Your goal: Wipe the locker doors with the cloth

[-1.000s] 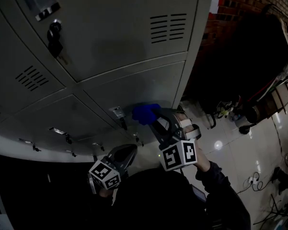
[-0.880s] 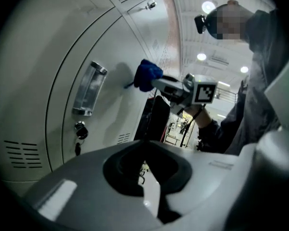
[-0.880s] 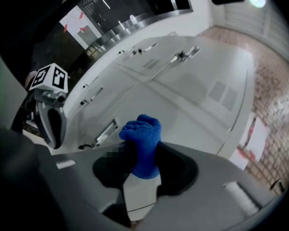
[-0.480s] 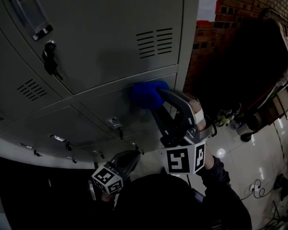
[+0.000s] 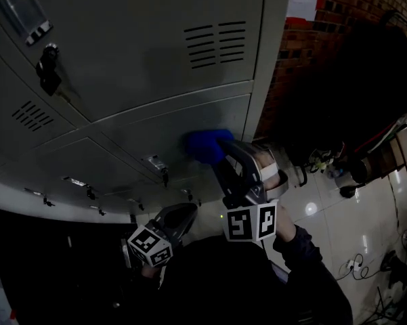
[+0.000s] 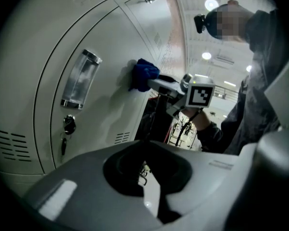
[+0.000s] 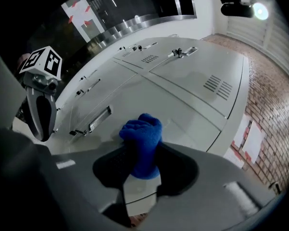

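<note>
- The cloth (image 7: 142, 137), blue and bunched, is clamped between the jaws of the right gripper (image 7: 142, 165). Its free end is pressed against a lower locker door (image 5: 189, 124), near that door's right edge.
- The left gripper (image 6: 146, 174) is held low and well apart from the lockers. Its jaws appear to be drawn together on nothing, though a slight gap cannot be ruled out in the dim view.
- Only a small wad is left proud of the right jaws. If too much force or too steep a tilt is applied, the jaw tips could be scraped along the painted metal instead of the cloth.
- The cloth is pinched at 1 fold only. It could be dragged loose by friction against the door and dropped to the floor.
- A door pull (image 5: 156, 162) and a key (image 5: 164, 177) are set to the left of the cloth on the same door. On a leftward stroke the cloth could be snagged there, or the key knocked.
- On a rightward stroke the door edge could be overrun and the cloth carried off the cabinet toward the brick wall (image 5: 311, 46).
- With so small a contact patch, strips of the door could be missed between passes, and in this poor light such gaps would be hard to notice.
</note>
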`<action>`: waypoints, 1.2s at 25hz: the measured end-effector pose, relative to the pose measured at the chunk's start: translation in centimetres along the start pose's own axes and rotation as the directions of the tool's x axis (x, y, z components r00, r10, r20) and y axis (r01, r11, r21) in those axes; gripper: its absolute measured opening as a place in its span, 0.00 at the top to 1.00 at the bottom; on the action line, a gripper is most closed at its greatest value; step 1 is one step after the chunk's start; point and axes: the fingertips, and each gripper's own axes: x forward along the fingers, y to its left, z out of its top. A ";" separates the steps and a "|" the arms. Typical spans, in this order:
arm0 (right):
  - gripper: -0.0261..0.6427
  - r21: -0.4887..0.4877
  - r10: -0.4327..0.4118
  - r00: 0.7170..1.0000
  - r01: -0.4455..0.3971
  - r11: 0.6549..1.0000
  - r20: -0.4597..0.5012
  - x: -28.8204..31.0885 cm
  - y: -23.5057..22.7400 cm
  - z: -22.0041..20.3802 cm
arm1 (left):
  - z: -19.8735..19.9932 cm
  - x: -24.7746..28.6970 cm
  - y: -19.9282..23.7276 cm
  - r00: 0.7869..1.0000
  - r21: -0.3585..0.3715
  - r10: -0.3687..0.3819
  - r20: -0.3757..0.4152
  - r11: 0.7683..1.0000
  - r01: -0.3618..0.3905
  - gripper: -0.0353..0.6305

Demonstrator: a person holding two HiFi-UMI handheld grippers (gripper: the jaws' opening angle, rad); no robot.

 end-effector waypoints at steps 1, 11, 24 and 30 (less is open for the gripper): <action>0.77 0.006 0.018 1.000 -0.018 1.000 -0.010 0.1 0.8 -0.6 | 0.0 0.2 -0.1 1.000 -0.001 0.001 0.002 1.000 -0.001 0.98; 0.77 -0.007 0.204 0.969 -0.207 0.978 -0.138 1.3 10.3 -8.3 | -0.6 1.3 -1.2 0.999 -0.006 0.041 -0.003 0.999 -0.041 0.98; 0.77 0.016 0.398 0.885 -0.406 0.914 -0.241 2.8 20.3 -15.7 | -2.1 -0.1 -1.9 0.989 -0.050 0.144 -0.014 0.988 -0.145 0.98; 0.77 0.011 0.456 0.843 -0.473 0.881 -0.285 3.1 23.3 -17.9 | -2.6 -0.1 -2.5 0.988 -0.047 0.153 -0.022 0.987 -0.154 0.98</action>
